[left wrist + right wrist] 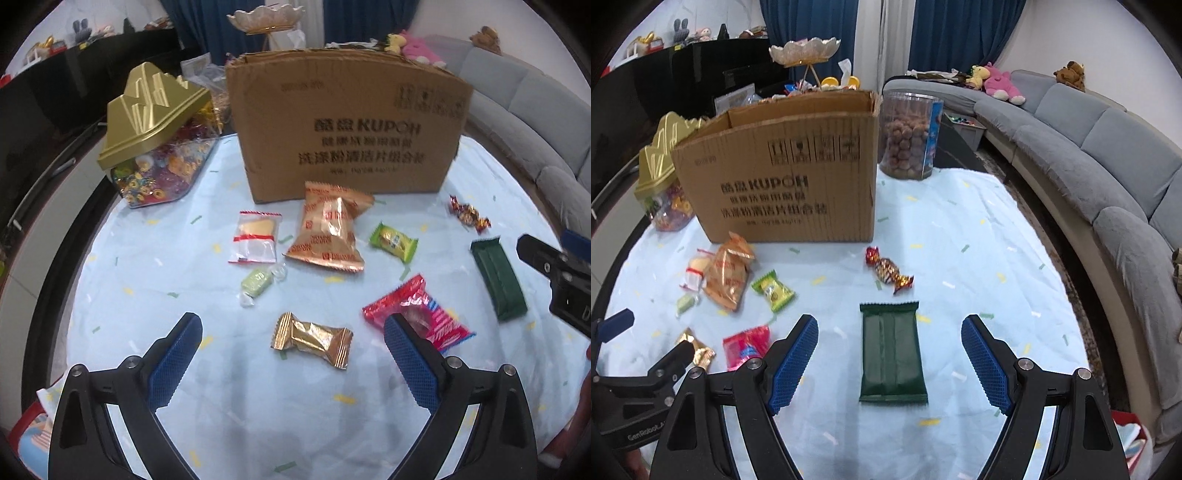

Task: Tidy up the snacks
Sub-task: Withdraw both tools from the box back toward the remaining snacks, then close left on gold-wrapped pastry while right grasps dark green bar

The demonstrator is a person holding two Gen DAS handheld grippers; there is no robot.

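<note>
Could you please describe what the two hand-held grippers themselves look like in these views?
Both look identical. The left hand-held gripper and the right hand-held gripper each have black angular plastic arms with silver bolt heads, tipped by blue fingers with a knurled grid texture. White "GenRobot" lettering marks the left one's body. No cables or sleeves show.

Living room: sofa (1089,147), curtains (945,33)

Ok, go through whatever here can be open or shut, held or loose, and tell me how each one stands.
Left claw: open, empty.
Right claw: open, empty, lined up on the green bar.
Cardboard box: upright, top open.
Gold-lidded candy jar: lid on.
Clear tub of round snacks: upright; lid unclear.
Green bar: flat, loose.
Gold packet: sealed, loose.
</note>
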